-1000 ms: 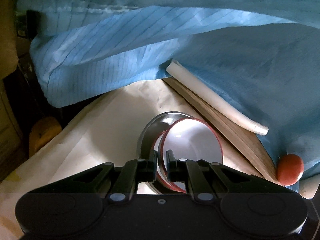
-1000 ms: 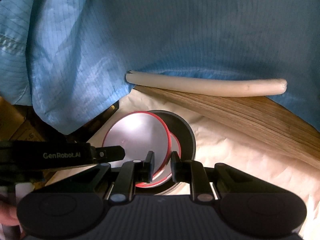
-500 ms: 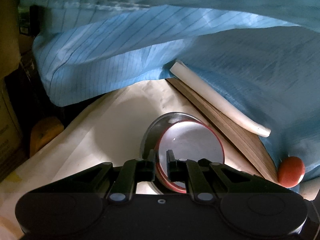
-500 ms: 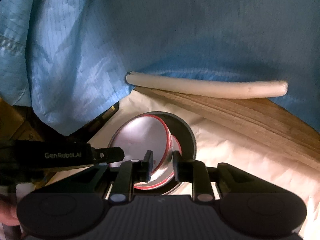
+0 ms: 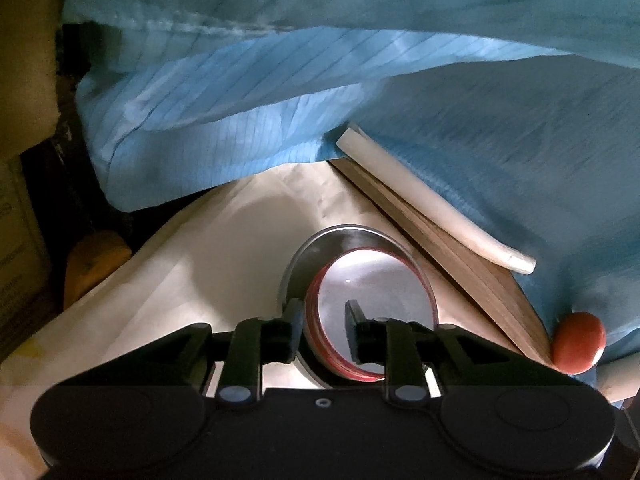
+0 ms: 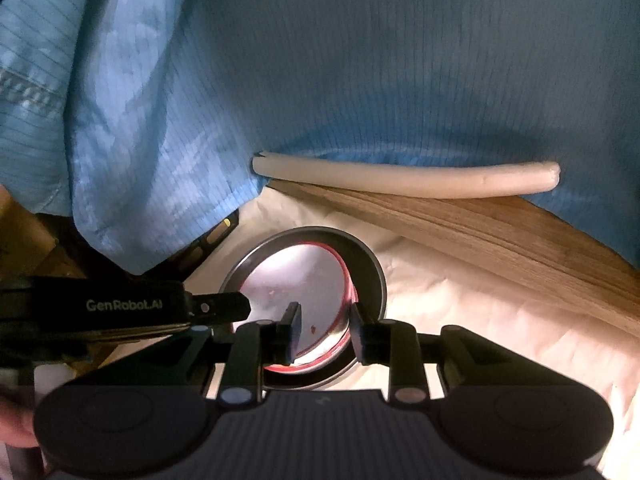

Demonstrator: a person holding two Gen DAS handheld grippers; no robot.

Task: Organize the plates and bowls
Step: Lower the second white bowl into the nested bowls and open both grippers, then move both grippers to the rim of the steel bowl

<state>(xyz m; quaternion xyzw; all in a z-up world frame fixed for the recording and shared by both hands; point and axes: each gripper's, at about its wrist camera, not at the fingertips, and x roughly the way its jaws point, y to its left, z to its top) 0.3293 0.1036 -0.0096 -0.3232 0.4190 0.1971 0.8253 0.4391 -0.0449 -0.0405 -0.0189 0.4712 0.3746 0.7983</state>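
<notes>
Red-rimmed plates [image 5: 372, 312], two or three stacked, sit nested inside a shallow grey metal dish [image 5: 344, 240] on the paper-covered table [image 5: 200, 264], so the smaller pieces are gathered into the larger one to save room. Left gripper [image 5: 324, 320] straddles the stack's near left rim; its jaws have just been opening, and the rim stands between them with a gap on the inner side, which reads as a release. Right gripper [image 6: 326, 330] straddles the opposite rim in the same way; its jaws have also just been opening and the pads stand off the plate edge. Gripping from both sides likely kept the stack level while it settled. Beyond the dish a wooden board [image 6: 500, 224] and a pale foam tube [image 6: 400, 176] mark the table's edge, where the person's blue coat [image 6: 360, 80] hangs close. An orange ball [image 5: 578, 342] lies at the board's end, well apart from the stack.
</notes>
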